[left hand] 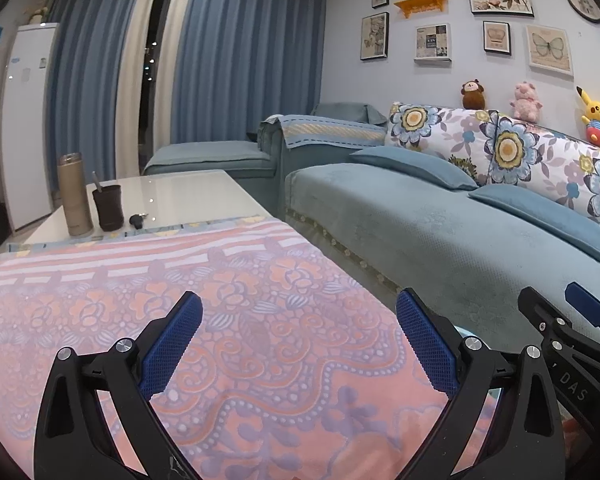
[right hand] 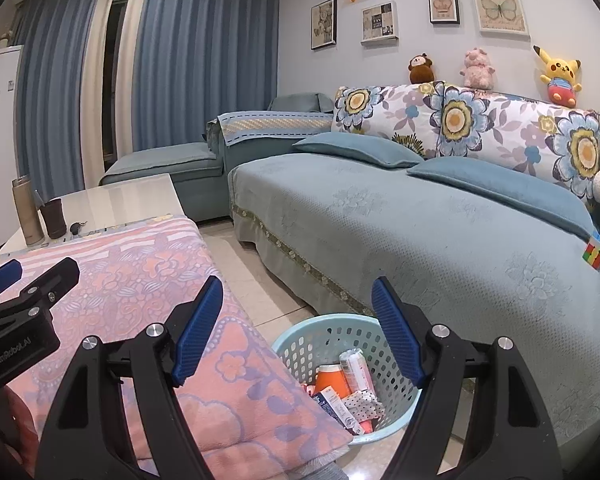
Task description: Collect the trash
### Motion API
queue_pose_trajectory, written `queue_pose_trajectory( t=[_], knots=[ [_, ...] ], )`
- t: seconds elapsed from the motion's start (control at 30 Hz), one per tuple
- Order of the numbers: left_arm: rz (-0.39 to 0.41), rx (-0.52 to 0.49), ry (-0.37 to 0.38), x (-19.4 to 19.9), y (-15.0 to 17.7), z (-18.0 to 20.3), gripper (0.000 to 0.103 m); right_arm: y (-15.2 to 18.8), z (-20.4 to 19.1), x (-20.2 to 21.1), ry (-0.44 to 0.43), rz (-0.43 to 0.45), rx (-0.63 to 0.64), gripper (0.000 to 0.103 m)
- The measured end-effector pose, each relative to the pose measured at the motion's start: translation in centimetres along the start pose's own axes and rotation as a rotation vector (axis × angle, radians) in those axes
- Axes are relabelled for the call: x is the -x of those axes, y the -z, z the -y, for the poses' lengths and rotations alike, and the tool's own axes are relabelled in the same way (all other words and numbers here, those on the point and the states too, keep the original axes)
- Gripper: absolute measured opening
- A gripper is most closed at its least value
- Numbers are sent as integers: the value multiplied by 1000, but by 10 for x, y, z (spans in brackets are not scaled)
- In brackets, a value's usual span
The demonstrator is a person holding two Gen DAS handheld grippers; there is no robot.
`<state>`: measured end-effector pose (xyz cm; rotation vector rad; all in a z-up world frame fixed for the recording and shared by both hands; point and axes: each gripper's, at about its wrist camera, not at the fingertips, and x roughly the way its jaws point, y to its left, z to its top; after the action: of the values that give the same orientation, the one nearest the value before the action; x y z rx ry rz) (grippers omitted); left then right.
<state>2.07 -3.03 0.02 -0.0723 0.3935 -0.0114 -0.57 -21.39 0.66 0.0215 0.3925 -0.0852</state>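
trash (right hand: 346, 388) is lying in the pale blue basket (right hand: 300, 338) on the floor, between the table's corner and the sofa (right hand: 440, 232).

the pink floral cloth (right hand: 140, 280) is covering the table's near half, and both claws are hovering over it. the left gripper (left hand: 300, 344), printed "genirobot.ai" on its side, is gaping wide and gripping nothing; the right gripper (right hand: 298, 332), marked "das", is spread just as wide, empty, above the basket. a tan flask (left hand: 74, 196), a dark cup (left hand: 108, 208) and keys (left hand: 137, 220) are standing beyond the cloth.

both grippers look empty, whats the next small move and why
Probably pause and scan for leftovers: both the left gripper and the right gripper are open and empty, the pink cloth shows no loose trash, and the basket on the floor already holds wrappers.
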Motion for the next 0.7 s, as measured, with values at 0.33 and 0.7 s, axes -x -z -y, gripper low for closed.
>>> queue_pose_trajectory(
  t=[0.33, 0.7],
  knots=[
    [-9, 9, 4, -2, 0, -3, 95, 1, 1, -2, -4, -13, -8, 78],
    [-22, 25, 4, -3, -1, -2, 95, 2, 4, -7, -3, -33, -26, 90]
  ],
)
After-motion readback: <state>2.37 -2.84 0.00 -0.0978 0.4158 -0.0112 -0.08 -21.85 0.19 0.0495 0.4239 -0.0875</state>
